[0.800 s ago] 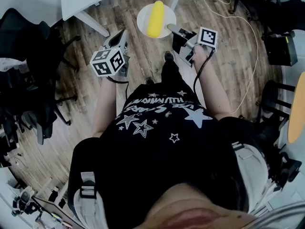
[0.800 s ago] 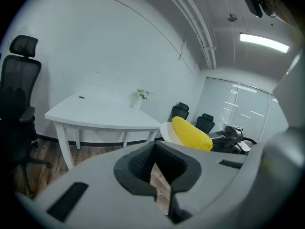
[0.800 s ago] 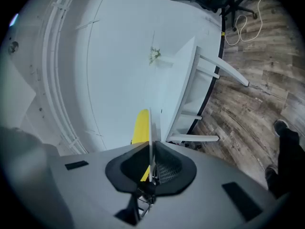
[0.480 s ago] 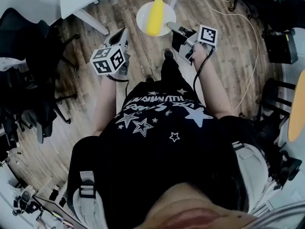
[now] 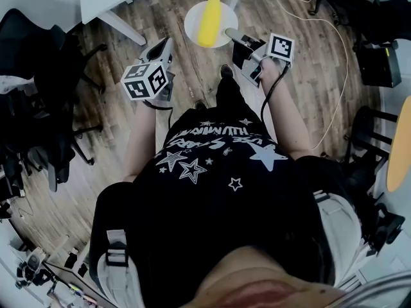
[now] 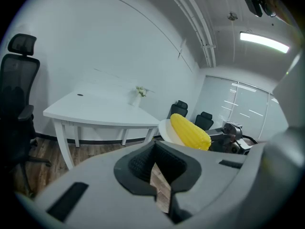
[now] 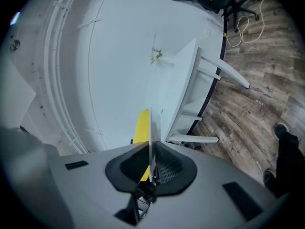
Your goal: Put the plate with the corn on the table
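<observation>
Lying on plate point(image 5: 192, 29): corn point(image 5: 209, 22)

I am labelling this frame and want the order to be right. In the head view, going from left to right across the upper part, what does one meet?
black office chair → left gripper → plate bearing the corn → right gripper, shut on the plate's rim → white cable

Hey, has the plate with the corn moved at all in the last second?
No. In the head view the plate held by the right gripper sits just as far from the white table leg as before.
</observation>
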Motion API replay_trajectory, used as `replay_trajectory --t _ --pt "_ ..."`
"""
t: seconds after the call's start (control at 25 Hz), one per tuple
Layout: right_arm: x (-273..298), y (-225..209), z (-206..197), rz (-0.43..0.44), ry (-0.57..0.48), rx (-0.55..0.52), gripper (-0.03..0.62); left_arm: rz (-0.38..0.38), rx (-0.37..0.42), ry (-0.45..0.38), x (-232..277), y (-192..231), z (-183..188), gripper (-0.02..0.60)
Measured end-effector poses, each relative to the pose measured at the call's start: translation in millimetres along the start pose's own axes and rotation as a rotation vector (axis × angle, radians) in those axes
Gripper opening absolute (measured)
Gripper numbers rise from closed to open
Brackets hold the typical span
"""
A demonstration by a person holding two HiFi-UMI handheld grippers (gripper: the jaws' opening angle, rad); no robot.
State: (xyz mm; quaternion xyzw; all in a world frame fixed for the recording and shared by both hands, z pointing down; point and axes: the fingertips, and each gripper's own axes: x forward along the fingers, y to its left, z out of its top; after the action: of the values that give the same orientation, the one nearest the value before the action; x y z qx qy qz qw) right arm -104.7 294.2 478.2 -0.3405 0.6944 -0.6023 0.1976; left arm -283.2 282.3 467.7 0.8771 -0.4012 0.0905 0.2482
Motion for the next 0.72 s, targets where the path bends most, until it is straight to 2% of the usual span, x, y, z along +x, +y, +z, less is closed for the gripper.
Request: replay_trajectory --t 0.16,0.4,0.72 --pt "1 -2 5 0.003 0.012 -0.004 0.028 0.002 -0.006 0.005 6 -1 -1 0.006" --pt "11 -6 38 0.027 0.030 0.036 0.026 0.015 -0.004 0.006 35 -3 15 0.006" --pt "42 -11 110 0.053 0.070 0.034 0.025 0.055 -0.022 -0.001 97 12 49 0.006"
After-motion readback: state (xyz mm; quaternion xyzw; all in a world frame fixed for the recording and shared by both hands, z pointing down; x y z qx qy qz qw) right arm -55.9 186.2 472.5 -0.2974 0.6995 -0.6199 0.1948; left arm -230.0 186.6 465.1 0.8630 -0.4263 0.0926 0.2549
